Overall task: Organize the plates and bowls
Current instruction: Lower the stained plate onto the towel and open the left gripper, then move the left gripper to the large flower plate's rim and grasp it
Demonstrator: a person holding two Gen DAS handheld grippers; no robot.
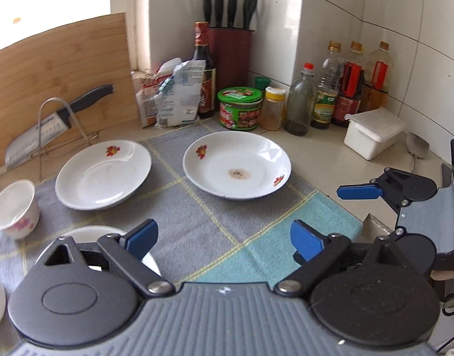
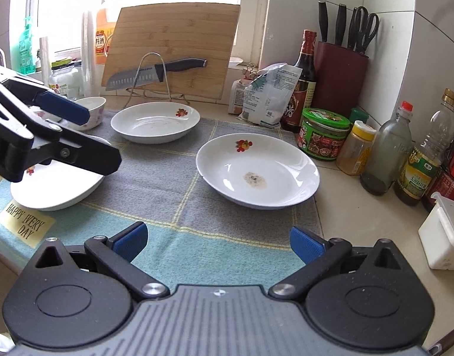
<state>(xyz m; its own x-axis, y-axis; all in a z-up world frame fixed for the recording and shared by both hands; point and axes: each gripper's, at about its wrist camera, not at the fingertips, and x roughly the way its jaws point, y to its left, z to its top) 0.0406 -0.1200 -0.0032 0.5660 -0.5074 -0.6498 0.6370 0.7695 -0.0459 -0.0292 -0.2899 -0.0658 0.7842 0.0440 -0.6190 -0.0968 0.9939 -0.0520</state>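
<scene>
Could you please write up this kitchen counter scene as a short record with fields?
surface: checked cloth on a counter
plates: stained plate; clean plate; third plate under the left hand-held gripper
bowl: small flowered bowl, upright
left hand-held gripper: open, empty
right hand-held gripper: open, empty
stacked: nothing yet

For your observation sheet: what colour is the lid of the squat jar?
Green lid, clearest in the right wrist view.

You see glossy white glazed plates (image 2: pixel 258 172) on a matt woven cloth (image 2: pixel 173 178). Behind them your wooden board (image 2: pixel 173 44) looks smooth, its rack (image 2: pixel 156 89) bare shiny metal wire.
</scene>
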